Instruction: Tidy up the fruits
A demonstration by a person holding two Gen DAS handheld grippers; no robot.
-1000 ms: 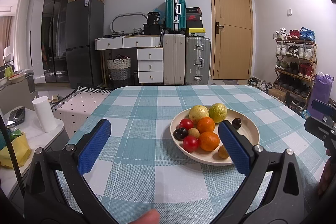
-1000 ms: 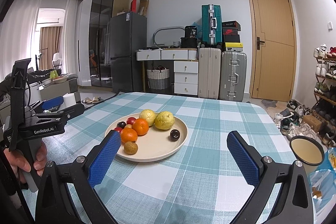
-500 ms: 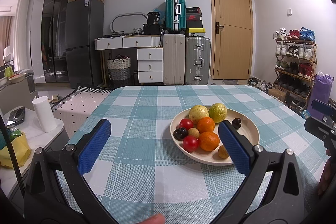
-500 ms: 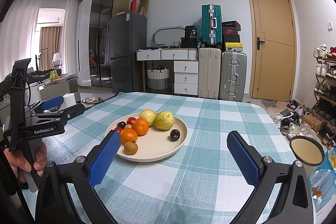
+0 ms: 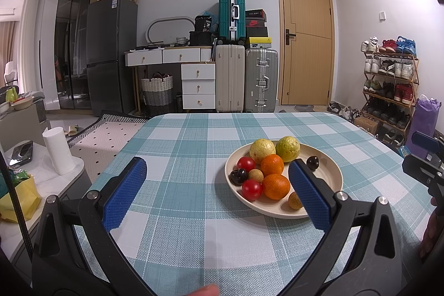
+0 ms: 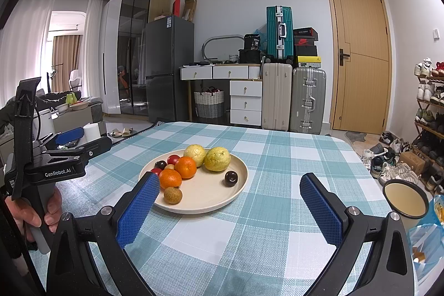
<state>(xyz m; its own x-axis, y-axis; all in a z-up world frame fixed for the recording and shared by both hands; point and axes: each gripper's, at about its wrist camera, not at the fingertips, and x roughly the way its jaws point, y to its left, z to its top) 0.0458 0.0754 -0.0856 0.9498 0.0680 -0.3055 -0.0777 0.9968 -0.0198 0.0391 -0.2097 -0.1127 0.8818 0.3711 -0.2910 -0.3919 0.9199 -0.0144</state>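
from the left wrist view, the left gripper [image 5: 216,190] hangs above the checked tablecloth [image 5: 194,146] with its jaws spread wide and nothing between them. the plate [image 5: 330,171] sits ahead and to the right, partly behind the right blue pad. on it lie two yellow-green guavas [image 5: 262,147], two oranges [image 5: 276,186], two red tomatoes [image 5: 252,189], two small brown longans [image 5: 295,200] and two dark plums [image 5: 312,162]; most are bunched together and touching on the left half, while one plum and one longan lie apart.

from the right wrist view, the right gripper [image 6: 230,204] is likewise released and empty, low over the cloth with the plate just beyond its left pad. the lone dark plum sits in a bare patch of plate, and a longan rests near the front rim.

as a judgement, all of these are round and will roll if nudged. the oranges look firm and forgiving, best taken across the widest part. the guavas are the biggest and likely heaviest, needing nearly the full jaw spread. the tomatoes and plums look smooth-skinned and soft, so they could slip or bruise under a hard squeeze. the longans are small and light, easy to knock aside. the isolated plum offers the clearest approach for either pad.
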